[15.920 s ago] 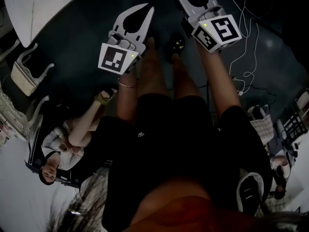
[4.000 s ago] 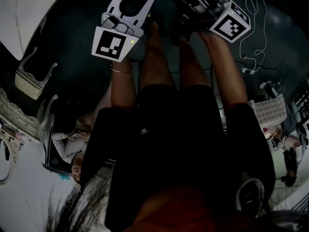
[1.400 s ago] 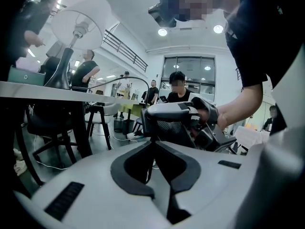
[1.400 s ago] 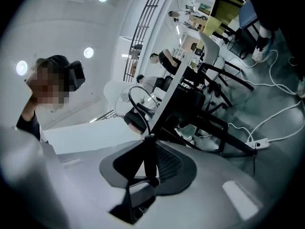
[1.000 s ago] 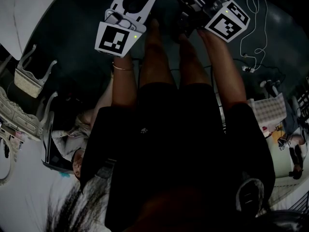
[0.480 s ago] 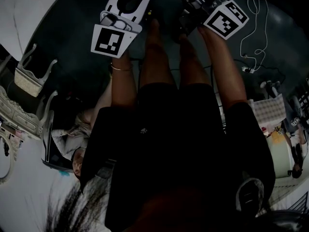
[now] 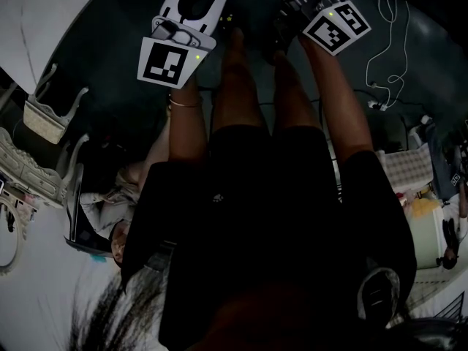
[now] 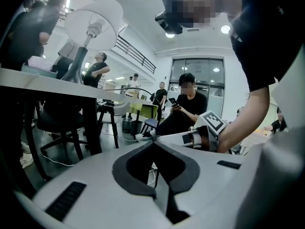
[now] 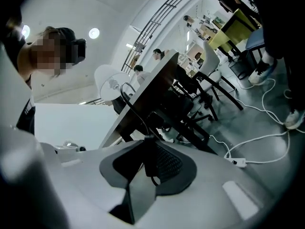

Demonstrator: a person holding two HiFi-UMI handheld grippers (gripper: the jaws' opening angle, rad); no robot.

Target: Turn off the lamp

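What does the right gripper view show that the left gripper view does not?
Only the right gripper view: the black cord switch gripped by the right hand-held gripper, and a white power strip on the floor. Only the left gripper view: a seated person with a phone, and the left hand-held gripper shut and empty. Both: the white lamp on the table.
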